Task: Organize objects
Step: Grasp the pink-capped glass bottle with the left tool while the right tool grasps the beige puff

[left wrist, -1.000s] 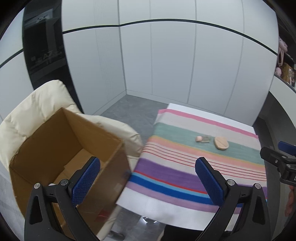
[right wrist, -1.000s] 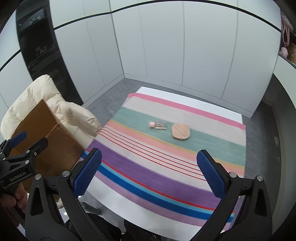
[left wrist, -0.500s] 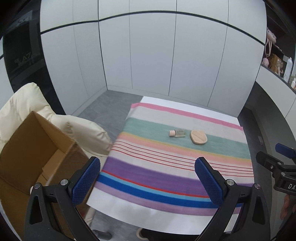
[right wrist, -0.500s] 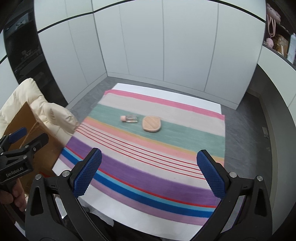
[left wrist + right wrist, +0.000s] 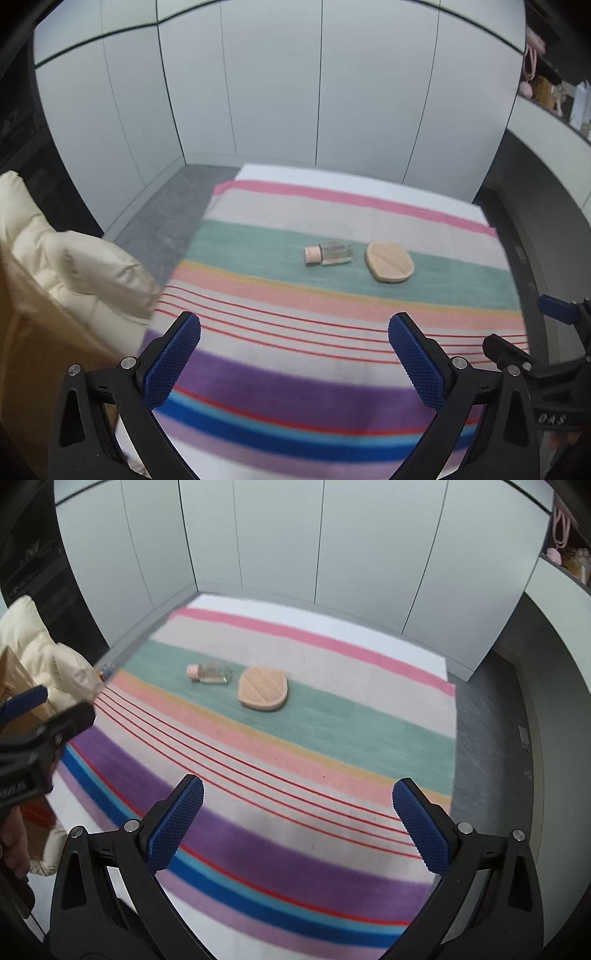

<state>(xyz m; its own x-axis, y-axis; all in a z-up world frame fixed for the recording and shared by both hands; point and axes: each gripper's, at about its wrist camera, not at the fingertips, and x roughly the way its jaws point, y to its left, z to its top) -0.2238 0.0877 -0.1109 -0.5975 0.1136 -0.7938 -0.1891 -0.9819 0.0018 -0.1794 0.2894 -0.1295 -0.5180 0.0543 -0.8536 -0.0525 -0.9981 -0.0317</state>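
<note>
Hovering over the near edge of the striped cloth point(image 5: 332, 373) on the worktop, both hand-held grippers are empty: left hand-held gripper point(image 5: 294, 354) jaws spread wide, right hand-held gripper point(image 5: 297, 825) likewise wide, nothing between the pads.

Task items: small clear bottle point(image 5: 328, 253) with a pink cap, lying on its side on the green stripe; just beside it, to its right, a peach powder puff point(image 5: 388, 261) lying flat. A narrow gap shows between them. Both sit well ahead of the grippers. Cardboard box point(image 5: 33, 365) sits at far left, against a cream padded chair point(image 5: 70, 266); probably the destination, not confirmed.

Risks (judgement):
- Bottle is smooth and lies on its side; a pinch off-centre or across the cap could squirt it out or set it rolling along the cloth.
- Puff is low and soft; pads may skid over it or snag the cloth, dragging the bottle along.
- The two grippers are close together; reaching for neighbouring items at once invites a collision.

Writing: partial white letters "DAS" on the right gripper body in the left wrist view; a few white characters on the left gripper body in the right wrist view, unreadable. No label legible on the bottle.
</note>
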